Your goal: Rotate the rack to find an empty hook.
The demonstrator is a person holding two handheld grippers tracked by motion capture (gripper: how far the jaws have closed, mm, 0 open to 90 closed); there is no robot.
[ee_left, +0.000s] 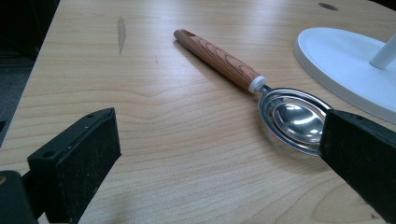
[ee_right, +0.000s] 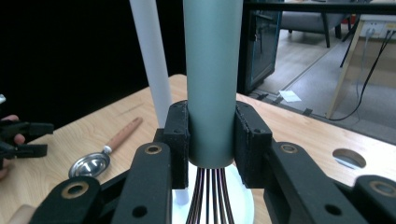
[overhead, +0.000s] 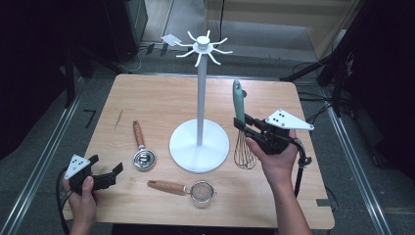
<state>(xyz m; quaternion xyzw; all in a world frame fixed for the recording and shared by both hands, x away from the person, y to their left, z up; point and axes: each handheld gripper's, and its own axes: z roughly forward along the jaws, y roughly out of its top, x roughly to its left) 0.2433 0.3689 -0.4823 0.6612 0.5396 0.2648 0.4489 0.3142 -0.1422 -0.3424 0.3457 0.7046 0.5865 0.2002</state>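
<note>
High view — right gripper [overhead: 248, 128] clamping upright whisk [overhead: 241, 125], left gripper [overhead: 108, 172] agape, seemingly low.

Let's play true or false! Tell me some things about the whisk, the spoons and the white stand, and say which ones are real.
1. The right gripper is clamped on the grey-green handle of the wire whisk. True.
2. The whisk hangs from a hook of the tall white stand. False: it is held upright beside the stand's pole.
3. The left gripper is open and holds nothing. True.
4. The wooden-handled metal scoop lies on the stand's base. False: it lies on the wooden table.
</note>
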